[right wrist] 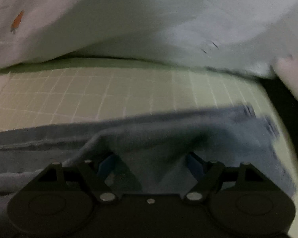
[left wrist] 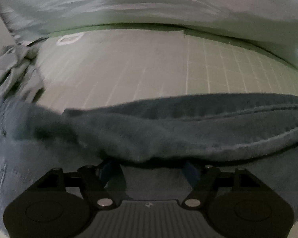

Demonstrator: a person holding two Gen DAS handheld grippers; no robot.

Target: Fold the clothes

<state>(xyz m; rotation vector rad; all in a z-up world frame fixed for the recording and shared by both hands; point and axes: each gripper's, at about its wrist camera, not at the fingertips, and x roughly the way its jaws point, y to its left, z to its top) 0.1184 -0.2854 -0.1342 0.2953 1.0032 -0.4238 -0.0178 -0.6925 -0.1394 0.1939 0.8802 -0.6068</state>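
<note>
Soft blue fleecy garment (left wrist: 168, 130) drapes over both grippers, left (left wrist: 149, 164) and right (right wrist: 151, 158), on the gridded mat (left wrist: 149, 69); their spread can't be told.

green grid mat (left wrist: 218, 67), dim light

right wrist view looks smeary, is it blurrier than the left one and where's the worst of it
Yes: the right wrist view is motion-blurred throughout, worst at the blue garment's right end and the pale patterned fabric; the left wrist view is sharper, its green grid mat lines crisp, smeared only at the left edge. Both are dim, with fisheye bending and the fingers in shadow.
</note>
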